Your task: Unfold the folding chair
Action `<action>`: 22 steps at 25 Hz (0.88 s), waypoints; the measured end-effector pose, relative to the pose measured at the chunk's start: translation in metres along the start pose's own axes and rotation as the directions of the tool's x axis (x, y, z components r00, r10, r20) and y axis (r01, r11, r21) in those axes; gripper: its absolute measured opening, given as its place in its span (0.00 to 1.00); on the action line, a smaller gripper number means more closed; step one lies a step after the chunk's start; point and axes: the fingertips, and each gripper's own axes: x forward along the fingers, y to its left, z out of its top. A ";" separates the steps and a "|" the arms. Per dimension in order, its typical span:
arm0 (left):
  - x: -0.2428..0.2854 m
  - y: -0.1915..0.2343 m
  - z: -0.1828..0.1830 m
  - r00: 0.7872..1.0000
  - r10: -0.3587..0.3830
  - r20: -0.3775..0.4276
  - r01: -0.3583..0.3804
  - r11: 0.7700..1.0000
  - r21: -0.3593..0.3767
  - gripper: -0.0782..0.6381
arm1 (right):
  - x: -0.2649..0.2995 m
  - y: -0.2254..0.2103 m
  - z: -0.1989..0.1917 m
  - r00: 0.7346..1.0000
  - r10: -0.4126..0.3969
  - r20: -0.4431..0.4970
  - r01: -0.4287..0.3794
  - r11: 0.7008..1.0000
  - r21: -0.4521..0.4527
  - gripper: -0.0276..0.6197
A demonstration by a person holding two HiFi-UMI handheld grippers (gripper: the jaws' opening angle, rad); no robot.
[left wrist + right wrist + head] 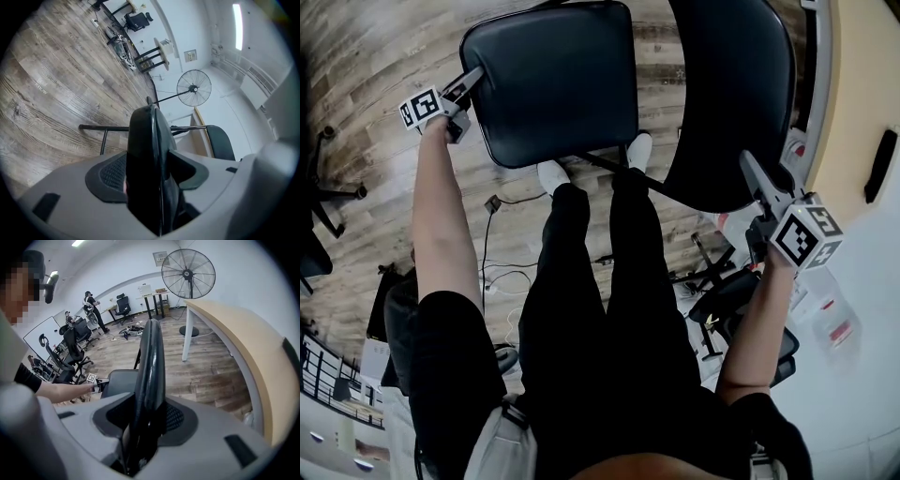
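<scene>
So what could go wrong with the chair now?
The left gripper pinches just the edge of the seat, so it could slip out and swing. The right gripper grips only the thin rim of the backrest, which might twist free. The person's white shoes sit close by, so a drop could hit them.

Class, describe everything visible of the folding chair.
The folding chair has a black, leathery-looking padded seat and backrest on a thin black metal frame. It stands on wood-look floor by the person's shoes, seat swung out from the backrest. The left gripper holds the seat's edge, the right gripper the backrest's edge.
</scene>
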 end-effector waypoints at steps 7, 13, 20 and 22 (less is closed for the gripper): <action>-0.006 0.002 0.001 0.998 0.043 0.056 -0.044 0.999 0.017 0.49 | 0.001 -0.001 0.001 1.000 0.011 0.023 -0.011 1.000 -0.011 0.26; -0.027 -0.020 0.005 0.980 0.180 0.089 -0.189 0.977 0.095 0.56 | -0.016 -0.004 0.017 0.997 -0.064 0.038 0.067 0.995 -0.074 0.44; -0.083 -0.103 -0.001 0.958 0.267 0.104 -0.282 0.943 0.175 0.56 | -0.080 0.018 0.066 0.984 -0.111 0.141 0.133 0.980 -0.150 0.46; -0.105 -0.134 -0.010 0.959 0.270 0.086 -0.283 0.938 0.200 0.56 | -0.098 0.035 0.077 0.980 -0.088 0.178 0.120 0.977 -0.178 0.46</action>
